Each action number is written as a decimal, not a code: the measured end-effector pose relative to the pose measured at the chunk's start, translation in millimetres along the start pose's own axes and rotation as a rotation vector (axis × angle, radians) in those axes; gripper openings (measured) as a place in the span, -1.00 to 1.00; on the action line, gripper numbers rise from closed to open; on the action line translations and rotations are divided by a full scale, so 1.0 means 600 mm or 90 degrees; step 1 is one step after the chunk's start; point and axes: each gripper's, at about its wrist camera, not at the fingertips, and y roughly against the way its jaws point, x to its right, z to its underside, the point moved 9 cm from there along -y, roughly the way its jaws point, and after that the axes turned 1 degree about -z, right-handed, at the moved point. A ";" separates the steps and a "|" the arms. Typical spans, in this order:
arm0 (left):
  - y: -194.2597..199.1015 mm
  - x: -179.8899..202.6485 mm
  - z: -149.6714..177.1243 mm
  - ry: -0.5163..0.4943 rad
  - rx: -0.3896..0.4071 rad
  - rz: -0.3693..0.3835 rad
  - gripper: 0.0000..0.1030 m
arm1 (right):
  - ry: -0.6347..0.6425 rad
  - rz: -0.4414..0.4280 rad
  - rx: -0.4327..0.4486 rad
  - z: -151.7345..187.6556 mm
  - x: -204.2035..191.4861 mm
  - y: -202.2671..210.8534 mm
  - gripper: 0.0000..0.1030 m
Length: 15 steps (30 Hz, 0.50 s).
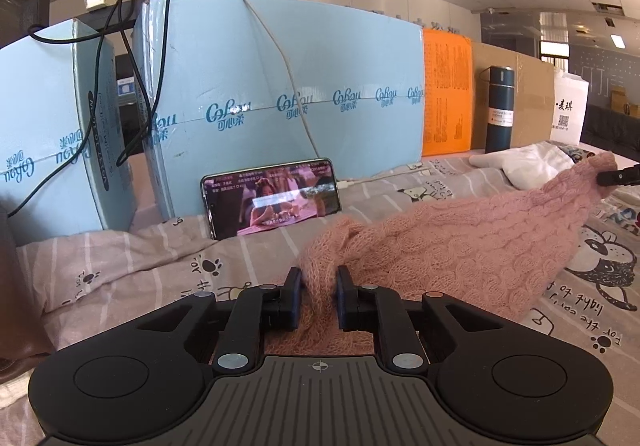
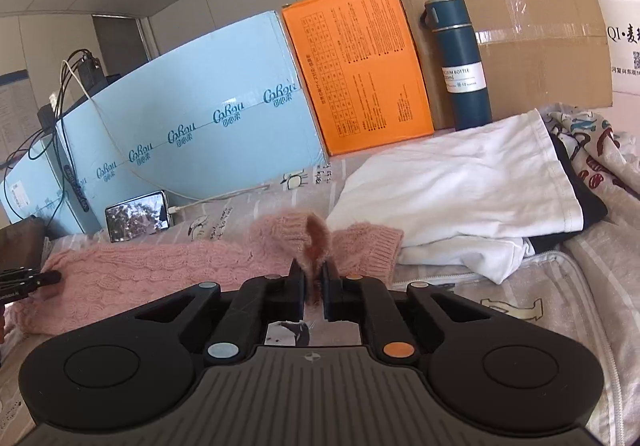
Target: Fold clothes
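Behind the bed stands a wall of boxes: pale blue cardboard cartons (image 1: 280, 85), an orange printed box (image 2: 360, 65) and a brown cardboard box (image 2: 520, 37), with a dark blue vacuum bottle (image 2: 460, 65) in front of them. You hold the pink cable-knit sweater (image 1: 460, 242) stretched across the patterned bedsheet (image 1: 160, 266) between both tools. Your left gripper (image 1: 318, 286) has its fingers pinching a gathered bunch of the fluffy knit; your right gripper (image 2: 314, 282) has its fingers pressed nearly together on a thin fold near the ribbed cuff (image 2: 372, 246).

To fold well, I judge you should keep the knit lightly taut, lift both ends evenly, and lay one half over the other so the edges meet; the soft knit will likely sag and stretch if you pull hard.

Mind the room: a smartphone (image 1: 272, 197) leans against the blue carton just beyond the sweater, with its white charging cable (image 1: 280, 53) trailing down. A folded white garment (image 2: 460, 185) lies just beside the cuff. Open sheet lies nearer to you.
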 end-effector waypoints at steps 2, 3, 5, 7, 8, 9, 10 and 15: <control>0.011 -0.010 -0.012 0.008 0.006 -0.003 -0.70 | -0.003 0.002 0.021 -0.028 -0.010 -0.003 -0.86; 0.011 -0.014 -0.016 0.012 0.002 -0.004 -0.70 | -0.009 0.003 0.028 -0.042 -0.011 -0.007 -0.86; -0.006 -0.020 -0.011 0.016 -0.028 -0.003 -0.70 | -0.025 0.018 0.028 -0.059 -0.003 -0.022 -0.86; -0.023 -0.025 -0.006 0.021 -0.058 -0.001 -0.70 | -0.064 0.047 0.007 -0.061 0.024 -0.051 -0.86; -0.032 -0.028 -0.003 0.024 -0.071 0.000 -0.69 | -0.083 0.058 -0.015 -0.052 0.038 -0.066 -0.86; -0.041 -0.029 0.003 0.027 -0.080 0.000 -0.67 | -0.102 0.069 -0.036 -0.043 0.052 -0.080 -0.86; -0.050 -0.030 0.008 0.032 -0.089 0.001 -0.61 | -0.120 0.080 -0.057 -0.035 0.065 -0.094 -0.86; -0.062 -0.046 0.016 0.066 -0.080 -0.017 -0.27 | -0.155 0.113 -0.080 -0.005 0.096 -0.117 -0.84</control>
